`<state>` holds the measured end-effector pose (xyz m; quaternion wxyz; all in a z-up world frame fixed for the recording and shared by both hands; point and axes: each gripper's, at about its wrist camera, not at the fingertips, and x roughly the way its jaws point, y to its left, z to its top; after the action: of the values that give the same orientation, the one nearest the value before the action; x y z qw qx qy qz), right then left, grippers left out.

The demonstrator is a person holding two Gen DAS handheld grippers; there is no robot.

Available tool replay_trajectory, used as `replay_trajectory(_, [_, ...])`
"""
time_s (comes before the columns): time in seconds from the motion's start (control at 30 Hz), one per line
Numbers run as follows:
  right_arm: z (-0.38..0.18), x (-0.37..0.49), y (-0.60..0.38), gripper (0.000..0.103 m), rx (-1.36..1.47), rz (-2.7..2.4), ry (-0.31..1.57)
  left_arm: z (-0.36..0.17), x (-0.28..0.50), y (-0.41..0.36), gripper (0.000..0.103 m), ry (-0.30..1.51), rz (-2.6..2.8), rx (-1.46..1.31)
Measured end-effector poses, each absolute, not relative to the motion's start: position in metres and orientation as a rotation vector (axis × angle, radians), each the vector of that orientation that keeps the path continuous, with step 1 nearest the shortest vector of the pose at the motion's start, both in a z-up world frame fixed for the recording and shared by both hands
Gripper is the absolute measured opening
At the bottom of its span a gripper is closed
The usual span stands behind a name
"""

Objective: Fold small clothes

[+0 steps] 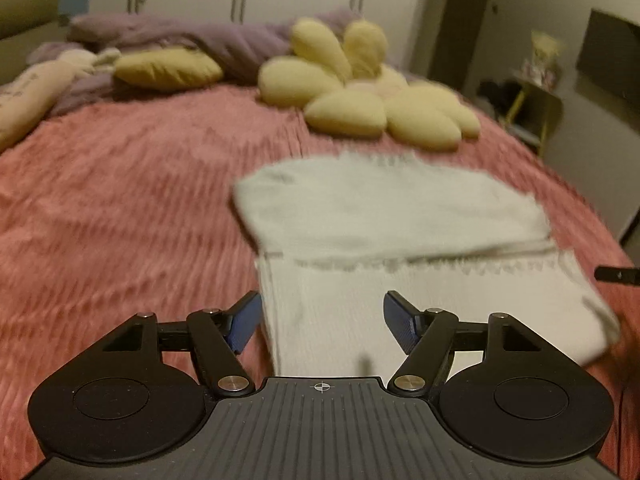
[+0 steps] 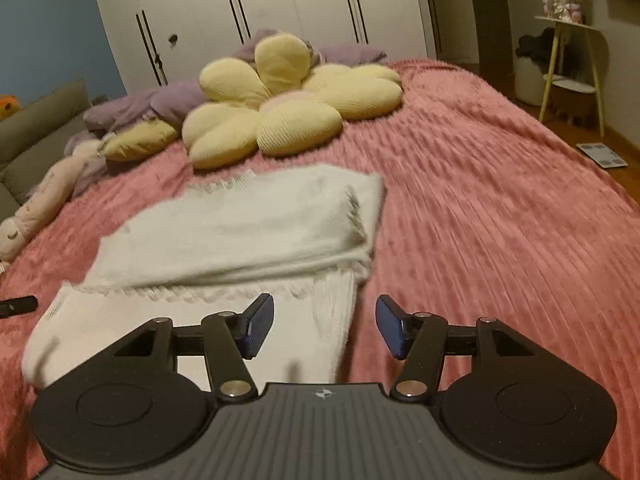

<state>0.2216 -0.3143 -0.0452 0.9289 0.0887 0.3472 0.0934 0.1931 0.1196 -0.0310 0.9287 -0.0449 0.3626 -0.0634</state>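
A white knitted garment [image 1: 400,232] lies folded on the pink bedspread [image 1: 120,200], its far half doubled over the near half. My left gripper [image 1: 322,322] is open and empty, just above the garment's near left edge. In the right wrist view the same garment [image 2: 240,232] lies left of centre. My right gripper [image 2: 324,326] is open and empty, over the garment's near right corner. The tip of the other gripper [image 2: 18,305] shows at the left edge.
A yellow flower-shaped cushion [image 2: 276,104] lies beyond the garment, with a purple blanket [image 1: 208,44] and a pale plush toy [image 2: 44,196] at the head of the bed. White wardrobes [image 2: 260,4] stand behind. A small side table [image 2: 572,64] stands right of the bed.
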Motion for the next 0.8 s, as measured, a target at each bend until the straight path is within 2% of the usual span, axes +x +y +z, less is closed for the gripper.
replay_trajectory(0.1, [-0.059, 0.228, -0.315, 0.056, 0.182, 0.198, 0.767, -0.044, 0.207, 0.116, 0.071, 0.79, -0.089, -0.058])
replay_trajectory(0.2, [-0.066, 0.235, -0.311, 0.052, 0.196, 0.213, 0.788, -0.054, 0.22, 0.118, 0.063, 0.835, -0.076, -0.113])
replay_trajectory(0.27, [-0.068, 0.241, -0.308, 0.04, 0.2, 0.218, 0.799, -0.06, 0.227, 0.118, 0.057, 0.872, -0.067, -0.129])
replay_trajectory(0.3, [-0.069, 0.244, -0.306, 0.038, 0.199, 0.219, 0.808, -0.063, 0.23, 0.119, 0.055, 0.884, -0.059, -0.13])
replay_trajectory(0.4, [-0.074, 0.252, -0.303, 0.034, 0.189, 0.216, 0.831, -0.063, 0.234, 0.12, 0.036, 0.884, -0.049, -0.136])
replay_trajectory(0.43, [-0.075, 0.255, -0.302, 0.032, 0.189, 0.219, 0.834, -0.062, 0.234, 0.12, 0.027, 0.879, -0.051, -0.136])
replay_trajectory(0.53, [-0.075, 0.259, -0.298, 0.013, 0.168, 0.225, 0.829, -0.056, 0.232, 0.118, 0.014, 0.856, -0.053, -0.123])
replay_trajectory(0.57, [-0.073, 0.259, -0.296, 0.008, 0.145, 0.23, 0.816, -0.054, 0.231, 0.116, 0.014, 0.847, -0.051, -0.108])
replay_trajectory(0.8, [-0.065, 0.253, -0.287, 0.007, 0.079, 0.268, 0.767, -0.043, 0.225, 0.103, 0.011, 0.792, -0.061, -0.06])
